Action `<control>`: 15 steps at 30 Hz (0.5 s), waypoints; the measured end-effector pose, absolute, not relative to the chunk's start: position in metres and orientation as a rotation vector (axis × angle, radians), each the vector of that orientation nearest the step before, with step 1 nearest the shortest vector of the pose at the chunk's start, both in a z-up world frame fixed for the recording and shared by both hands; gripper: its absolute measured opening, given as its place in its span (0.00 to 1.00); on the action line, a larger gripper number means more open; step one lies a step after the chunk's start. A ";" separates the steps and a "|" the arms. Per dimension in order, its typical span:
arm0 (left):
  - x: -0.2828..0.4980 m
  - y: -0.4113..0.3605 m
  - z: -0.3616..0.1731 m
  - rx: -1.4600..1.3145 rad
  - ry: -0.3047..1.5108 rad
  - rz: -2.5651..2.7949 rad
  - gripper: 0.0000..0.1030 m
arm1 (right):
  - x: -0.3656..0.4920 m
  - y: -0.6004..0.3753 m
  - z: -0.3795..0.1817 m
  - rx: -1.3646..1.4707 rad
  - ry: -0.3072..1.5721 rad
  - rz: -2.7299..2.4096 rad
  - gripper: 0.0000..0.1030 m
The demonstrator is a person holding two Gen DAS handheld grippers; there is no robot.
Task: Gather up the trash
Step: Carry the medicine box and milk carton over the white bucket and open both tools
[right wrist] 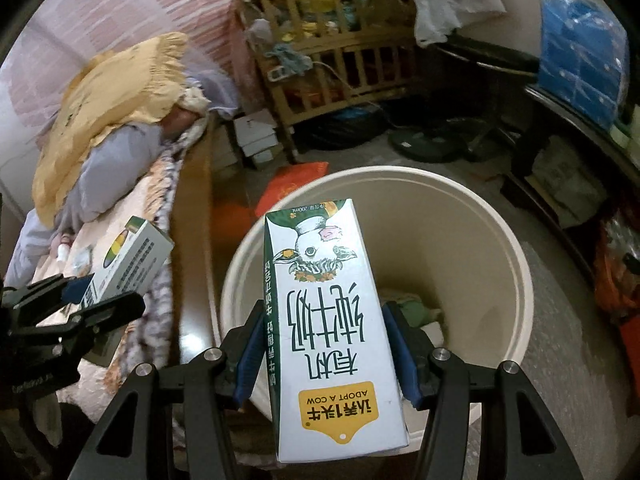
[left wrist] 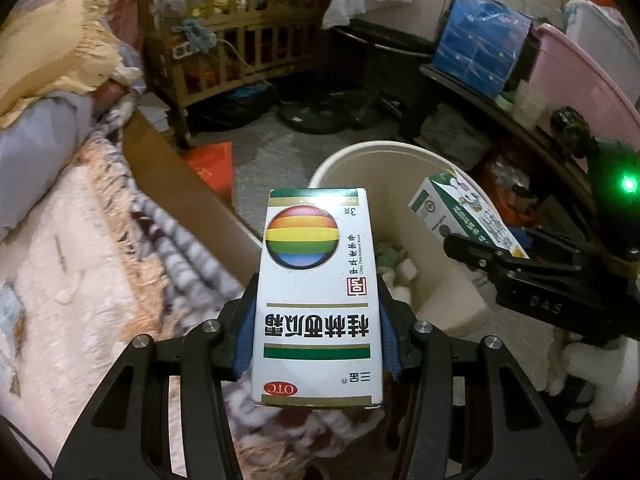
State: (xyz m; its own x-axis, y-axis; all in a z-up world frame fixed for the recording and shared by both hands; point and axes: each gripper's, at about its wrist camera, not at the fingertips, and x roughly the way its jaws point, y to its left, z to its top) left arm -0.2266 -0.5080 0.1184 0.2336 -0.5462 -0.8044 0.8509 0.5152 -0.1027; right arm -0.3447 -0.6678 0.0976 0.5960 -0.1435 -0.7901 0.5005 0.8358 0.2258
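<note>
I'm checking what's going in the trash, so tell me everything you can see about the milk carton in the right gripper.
The milk carton is a tall white paperboard box with dark green side panels, a cartoon cow, large Chinese lettering and a yellow "ADOPT A COW" badge, all upside down in the right wrist view. It looks intact, not crushed. The right gripper clamps it across its width, blue pads on both sides, its far end reaching over the cream bucket. In the left wrist view it sits at the right.
</note>
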 end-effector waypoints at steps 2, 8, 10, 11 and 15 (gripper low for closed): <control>-0.229 -0.516 0.116 0.402 0.916 -1.008 0.47 | -0.345 -0.675 0.093 0.472 0.861 -0.404 0.53; -0.231 -0.539 0.109 0.393 0.952 -1.046 0.47 | -0.349 -0.692 0.082 0.523 0.868 -0.444 0.53; -0.231 -0.545 0.106 0.385 0.967 -1.057 0.47 | -0.351 -0.697 0.080 0.541 0.866 -0.455 0.53; -0.230 -0.548 0.104 0.376 0.977 -1.063 0.47 | -0.351 -0.699 0.079 0.548 0.864 -0.461 0.53; -0.227 -0.556 0.099 0.334 1.020 -1.093 0.48 | -0.354 -0.706 0.076 0.572 0.859 -0.486 0.53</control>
